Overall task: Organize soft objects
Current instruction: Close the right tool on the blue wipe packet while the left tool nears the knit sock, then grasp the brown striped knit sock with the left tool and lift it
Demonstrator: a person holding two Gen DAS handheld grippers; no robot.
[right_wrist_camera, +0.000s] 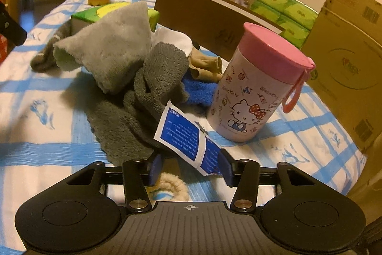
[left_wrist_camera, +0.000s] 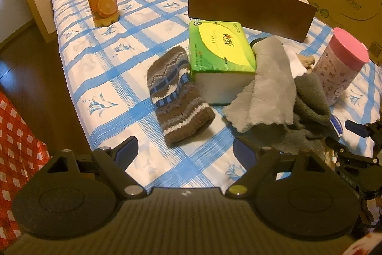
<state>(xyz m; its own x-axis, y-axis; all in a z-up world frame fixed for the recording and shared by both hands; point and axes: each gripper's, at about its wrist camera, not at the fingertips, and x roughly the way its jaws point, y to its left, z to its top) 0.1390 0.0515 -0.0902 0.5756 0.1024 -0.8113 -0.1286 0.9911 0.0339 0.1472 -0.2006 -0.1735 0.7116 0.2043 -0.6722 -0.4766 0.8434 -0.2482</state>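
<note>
Hovering low over the checked tabletop [left_wrist_camera: 100, 78], the left gripper [left_wrist_camera: 185, 147] has its jaws spread wide and holding nothing, and the striped knit sock [left_wrist_camera: 177, 97] lies directly ahead of them, just beyond the tips. Its long axis runs away from the jaws and slightly leftward, cuff end nearest, so a straight push forward would straddle it. The right gripper [right_wrist_camera: 189, 167] is nearer the grey cloth pile [right_wrist_camera: 133, 87]; its jaws stand part open about a blue-and-white packet [right_wrist_camera: 188, 139], though I cannot tell whether they pinch it. The brown box [left_wrist_camera: 248, 1] waits behind.
</note>
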